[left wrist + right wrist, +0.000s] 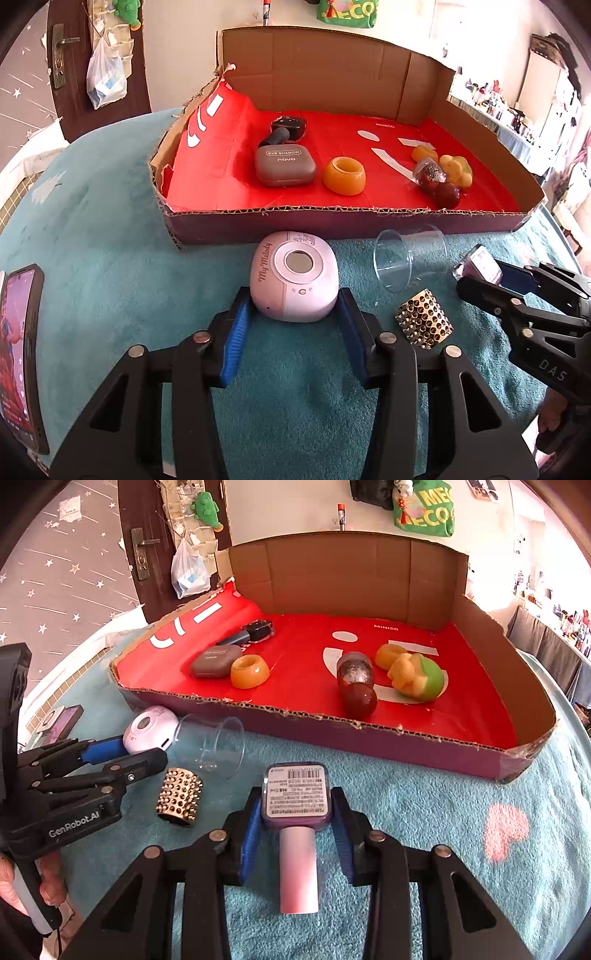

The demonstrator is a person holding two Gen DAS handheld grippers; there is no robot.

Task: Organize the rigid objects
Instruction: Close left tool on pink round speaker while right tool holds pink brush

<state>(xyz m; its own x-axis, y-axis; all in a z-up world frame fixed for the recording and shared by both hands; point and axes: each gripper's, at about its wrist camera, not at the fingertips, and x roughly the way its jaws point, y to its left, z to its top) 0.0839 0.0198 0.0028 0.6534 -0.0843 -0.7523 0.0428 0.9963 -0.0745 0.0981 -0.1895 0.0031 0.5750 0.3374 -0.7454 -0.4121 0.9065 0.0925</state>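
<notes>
The left tool (294, 314) clamps a smooth, rounded pink plastic device (294, 282); the right tool (295, 812) clamps a square-capped, labelled bottle (295, 805) on fuzzy teal cloth (424, 812).

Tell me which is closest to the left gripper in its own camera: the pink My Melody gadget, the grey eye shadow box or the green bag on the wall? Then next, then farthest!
1. Pink My Melody gadget, right between the left gripper fingers.
2. Grey eye shadow box, inside the cardboard tray.
3. Green bag, far back on the wall.
</notes>
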